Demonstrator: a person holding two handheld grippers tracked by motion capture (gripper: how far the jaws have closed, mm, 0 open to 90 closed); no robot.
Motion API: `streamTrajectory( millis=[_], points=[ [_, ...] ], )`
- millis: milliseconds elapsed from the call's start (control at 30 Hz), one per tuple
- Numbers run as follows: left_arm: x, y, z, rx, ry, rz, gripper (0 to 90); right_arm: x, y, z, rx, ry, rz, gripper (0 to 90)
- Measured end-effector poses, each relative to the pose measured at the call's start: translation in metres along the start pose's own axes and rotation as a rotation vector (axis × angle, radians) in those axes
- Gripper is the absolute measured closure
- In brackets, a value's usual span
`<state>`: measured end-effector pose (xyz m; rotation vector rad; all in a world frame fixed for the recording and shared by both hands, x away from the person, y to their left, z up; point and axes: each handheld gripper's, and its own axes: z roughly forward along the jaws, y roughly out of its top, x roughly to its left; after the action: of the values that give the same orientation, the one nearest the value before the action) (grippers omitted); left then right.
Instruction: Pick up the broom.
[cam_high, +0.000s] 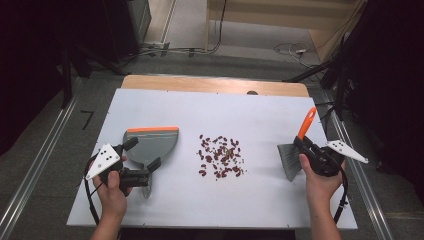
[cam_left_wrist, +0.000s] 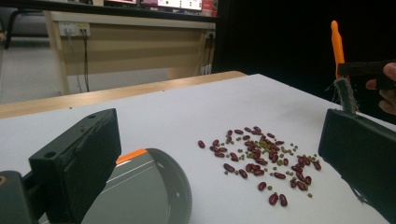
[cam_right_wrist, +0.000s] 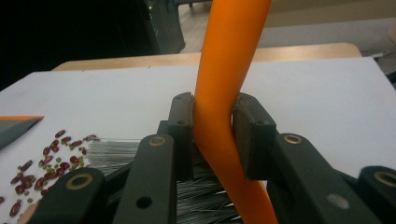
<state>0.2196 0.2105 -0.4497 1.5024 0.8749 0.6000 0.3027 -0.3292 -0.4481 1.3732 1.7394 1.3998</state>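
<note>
Where jaws clamp, brush (cam_right_wrist: 224, 88) handle bright orange, bristles grey.

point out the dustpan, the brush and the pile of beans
dustpan (cam_high: 150, 145): high view, on its grey tray.
brush (cam_high: 289, 155): high view, on its grey bristles.
pile of beans (cam_high: 221, 156): high view, middle of the scatter.

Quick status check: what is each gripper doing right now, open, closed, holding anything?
Left gripper: open, fingers spread above the dustpan, gripping nothing.
Right gripper: closed on the orange handle of the brush, beside the beans.
</note>
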Motion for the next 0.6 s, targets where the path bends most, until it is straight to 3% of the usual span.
streamTrajectory(
  millis=[433,600],
  points=[
    [-0.011,0.005,0.007,-0.001,-0.037,0.000,0.0,0.025,0.016,-0.008,-0.079,0.040,-0.026,69.1],
    [-0.020,0.006,0.013,0.002,-0.061,0.009,0.0,0.043,0.021,-0.007,-0.106,0.075,-0.036,69.1]
  ],
)
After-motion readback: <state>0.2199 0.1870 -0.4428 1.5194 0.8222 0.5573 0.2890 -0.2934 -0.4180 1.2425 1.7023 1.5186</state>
